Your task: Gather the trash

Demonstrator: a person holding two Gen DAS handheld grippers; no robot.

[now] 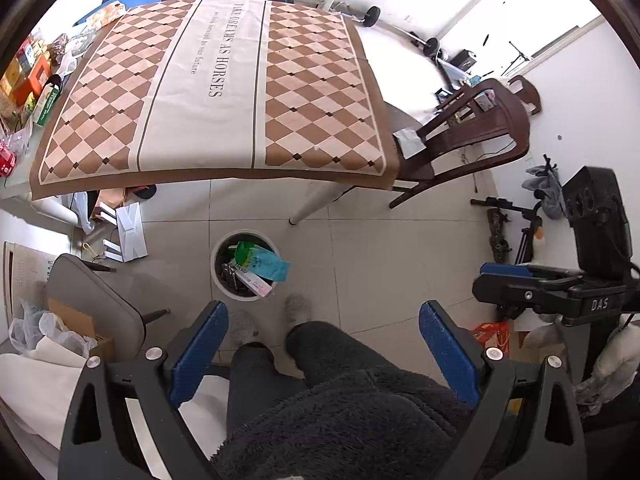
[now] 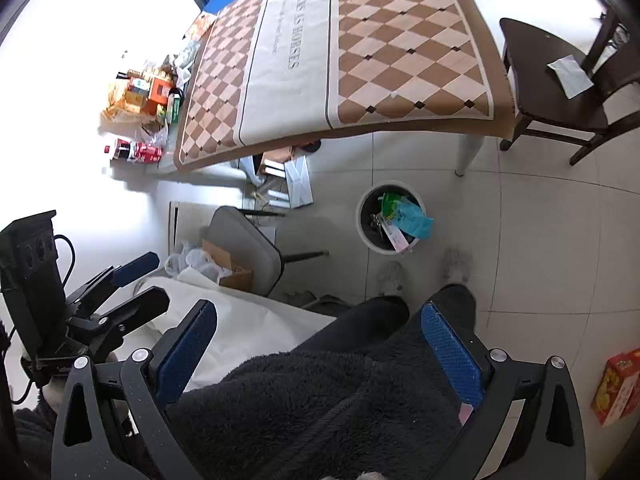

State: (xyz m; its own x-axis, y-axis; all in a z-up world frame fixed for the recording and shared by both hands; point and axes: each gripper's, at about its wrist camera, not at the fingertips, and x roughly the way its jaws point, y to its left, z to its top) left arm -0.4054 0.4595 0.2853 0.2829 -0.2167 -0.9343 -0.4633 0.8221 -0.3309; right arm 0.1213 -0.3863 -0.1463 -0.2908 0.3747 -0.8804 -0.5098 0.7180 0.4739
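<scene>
A round white trash bin point(image 1: 219, 280) point(image 2: 361, 224) stands on the tiled floor in front of the table. A teal and green wrapper point(image 1: 266, 265) point(image 2: 414, 219) and a pink and white packet point(image 1: 258, 285) point(image 2: 396, 241) stick out of it. My left gripper point(image 1: 324, 318) point(image 2: 138, 280) hangs open over the person's lap, nothing between its blue pads. My right gripper point(image 2: 319, 312) point(image 1: 506, 276) is open too, empty, beside the left one. Both are well back from the bin. The checked tablecloth point(image 1: 224, 80) point(image 2: 360, 52) shows no loose items.
A dark wooden chair point(image 1: 480, 128) point(image 2: 552, 92) with a white paper point(image 1: 408, 142) point(image 2: 570, 74) on its seat stands right of the table. A grey chair point(image 1: 92, 292) point(image 2: 244, 244), cardboard box point(image 1: 80, 320) and plastic bags lie left. Red box point(image 2: 616, 388) on floor right. Person's slippered feet point(image 1: 298, 308) near the bin.
</scene>
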